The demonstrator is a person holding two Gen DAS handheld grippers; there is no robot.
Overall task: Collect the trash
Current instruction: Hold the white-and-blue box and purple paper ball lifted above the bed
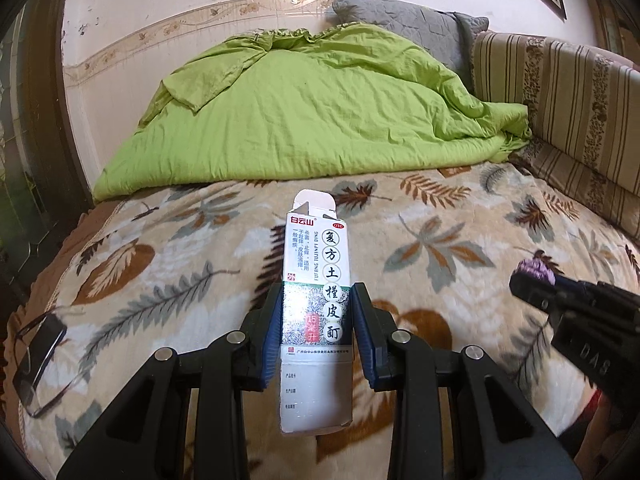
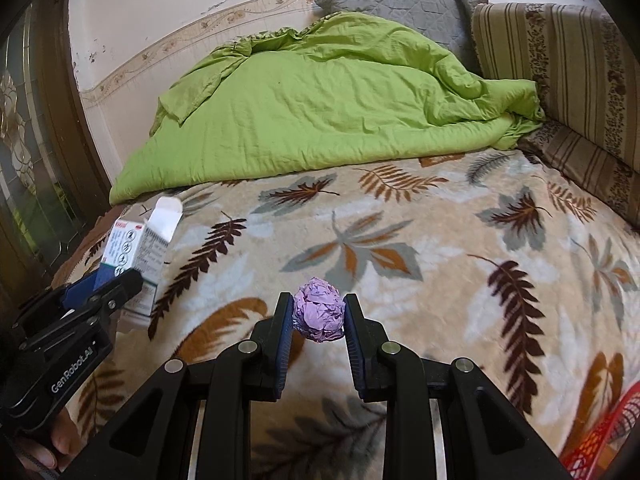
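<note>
A tall white medicine box (image 1: 318, 300) with Chinese print and an open top flap is clamped between the blue pads of my left gripper (image 1: 318, 294), held above the leaf-patterned blanket (image 1: 440, 240). The same box (image 2: 138, 256) shows at the left of the right wrist view, in the left gripper (image 2: 108, 284). My right gripper (image 2: 318, 300) is shut on a crumpled purple paper ball (image 2: 320, 310). From the left wrist view, that ball (image 1: 534, 268) peeks out at the tip of the right gripper (image 1: 536, 286) on the right.
A green quilt (image 1: 304, 112) and a grey pillow (image 1: 412, 16) lie at the far end of the bed. A striped cushion back (image 1: 568, 92) lines the right side. Eyeglasses (image 1: 36, 356) rest on the blanket at the left. A red mesh basket (image 2: 608, 436) shows at bottom right.
</note>
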